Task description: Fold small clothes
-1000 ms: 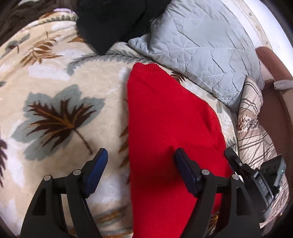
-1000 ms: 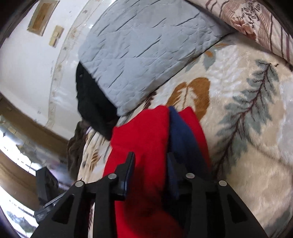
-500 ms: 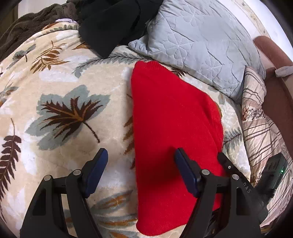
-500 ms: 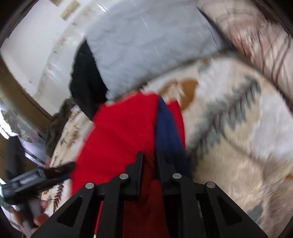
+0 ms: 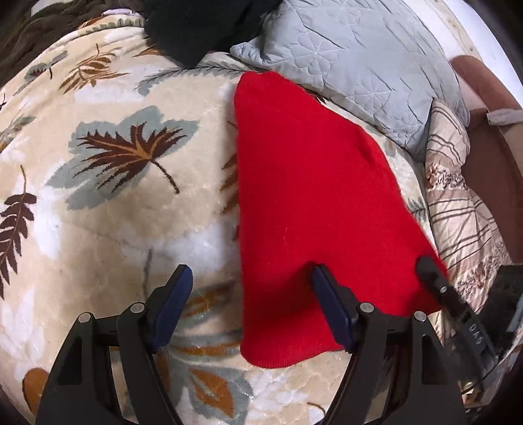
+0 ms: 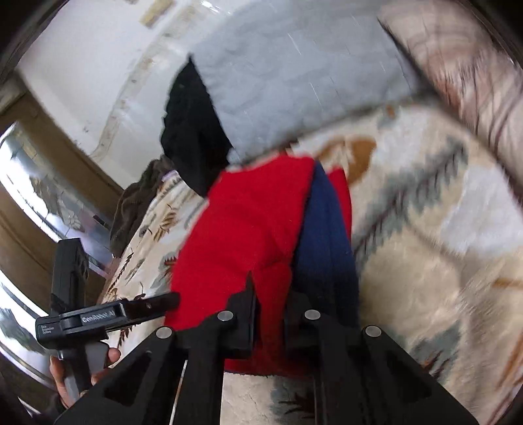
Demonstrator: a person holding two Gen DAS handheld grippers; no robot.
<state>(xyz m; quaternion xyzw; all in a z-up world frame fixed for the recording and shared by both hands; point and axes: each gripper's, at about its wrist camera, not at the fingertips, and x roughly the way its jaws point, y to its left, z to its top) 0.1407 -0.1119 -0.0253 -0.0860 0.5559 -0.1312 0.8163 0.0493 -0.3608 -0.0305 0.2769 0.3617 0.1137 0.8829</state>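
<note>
A red knit garment (image 5: 307,202) lies folded lengthwise on a leaf-patterned blanket (image 5: 130,202). My left gripper (image 5: 251,304) is open and empty, held above the garment's near left edge. My right gripper (image 6: 271,314) is shut on the garment's near right edge (image 6: 261,229), where a dark blue layer (image 6: 327,242) shows between red layers. The right gripper also shows in the left wrist view (image 5: 438,284) at the garment's right corner, and the left gripper shows in the right wrist view (image 6: 108,317). The right wrist view is motion-blurred.
A grey quilted pillow (image 5: 359,65) lies just beyond the garment. A black garment (image 5: 202,29) lies at the far side and a striped floral cushion (image 5: 457,202) at the right. A brown blanket (image 5: 39,29) is at the far left.
My right gripper has closed on the garment's right edge. My left gripper has pulled back and up, so more of the garment's near end shows.
</note>
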